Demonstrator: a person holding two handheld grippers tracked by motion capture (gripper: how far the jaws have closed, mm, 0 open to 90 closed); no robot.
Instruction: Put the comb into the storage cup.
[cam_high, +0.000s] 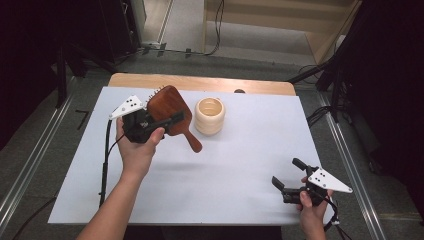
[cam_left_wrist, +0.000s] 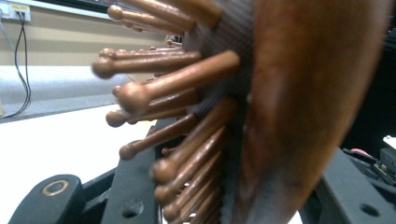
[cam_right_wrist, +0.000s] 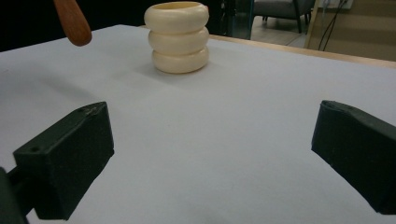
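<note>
- A white worktop (cam_high: 250, 165) filled the middle of the high view, with a wooden edge along its top.
- A dark wooden hairbrush (cam_high: 167, 107) sat at upper left of centre, lifted off the surface, its handle slanting toward lower right.
- The left claw (cam_high: 165, 122) was pinching the brush head; its own view showed the bristles close up.
- A cream ribbed cup (cam_high: 209, 115) stood upright just right of the brush.
- The right claw (cam_high: 287, 177), at lower right, was spread wide and held nothing.
</note>
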